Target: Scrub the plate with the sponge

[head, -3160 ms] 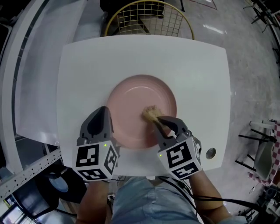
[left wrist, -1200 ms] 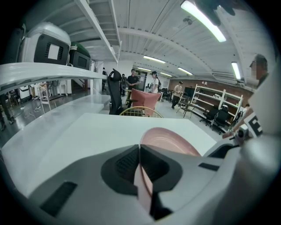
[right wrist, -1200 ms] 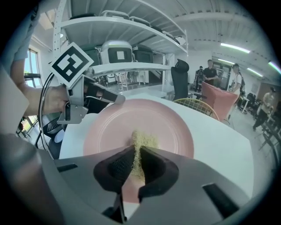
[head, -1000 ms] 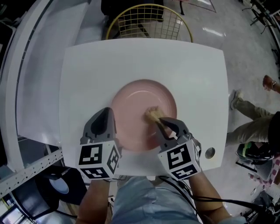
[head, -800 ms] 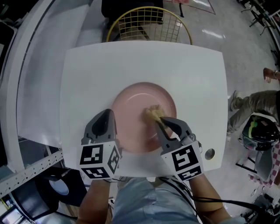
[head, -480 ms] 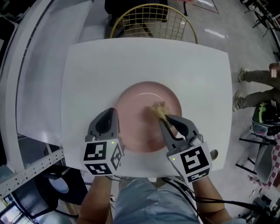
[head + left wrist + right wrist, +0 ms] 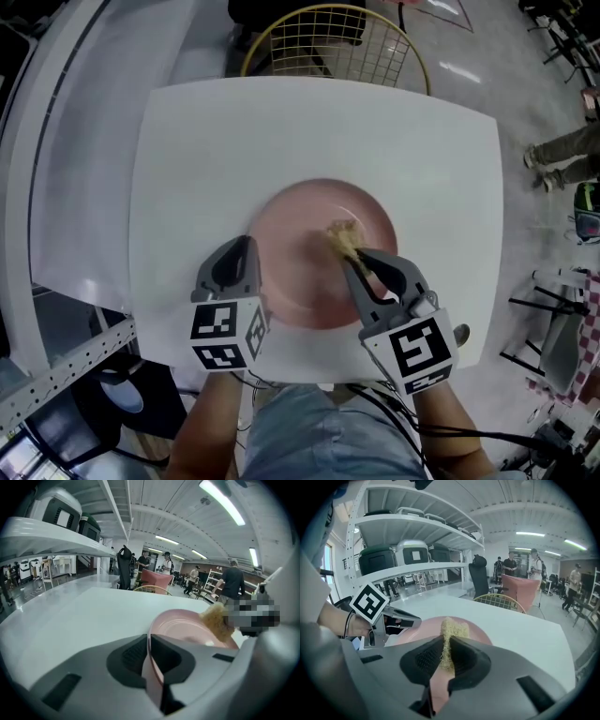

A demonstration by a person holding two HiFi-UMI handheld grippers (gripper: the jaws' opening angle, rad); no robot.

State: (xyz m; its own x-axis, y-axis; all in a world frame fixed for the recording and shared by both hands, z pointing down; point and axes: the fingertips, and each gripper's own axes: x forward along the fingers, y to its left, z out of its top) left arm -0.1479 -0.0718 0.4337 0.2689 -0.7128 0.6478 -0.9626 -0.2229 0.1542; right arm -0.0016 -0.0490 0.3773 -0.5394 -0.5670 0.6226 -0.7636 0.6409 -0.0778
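**Right gripper** (image 7: 446, 657): jaws closed on the sponge, pinching it between the pads. Reaches over the plate's near right rim and points toward its centre.

**Sponge** (image 7: 343, 234): tan and coarse-fibred. It sticks out past the jaw tips, and its free end is pressed onto the inside of the plate, just right of the plate's centre.

**Left gripper** (image 7: 152, 670): jaws closed on the plate's rim at the near left edge, with the thin pink edge running up between the two pads.

**Plate** (image 7: 298, 246): pink, round and shallow with a raised rim. It is the landmark for every entry here. From the left gripper view the gripped side looks tipped up, but the head view does not settle this.

**Marker cubes**: one on each gripper, left (image 7: 225, 333) and right (image 7: 418, 351). Both are nearer the person than the plate.

**Table** (image 7: 281, 122): white, under the plate, with bare surface on every side of it.

**Round fitting** (image 7: 461, 335): set in the tabletop, right of the plate and near the table's corner.

**Gold wire chair** (image 7: 328, 42): beyond the plate, past the table's far edge.

**Shelving with bins** (image 7: 408, 550): left of the plate in the right gripper view, well apart from it.

**Bystander's legs** (image 7: 561, 155): on the floor far right of the plate.
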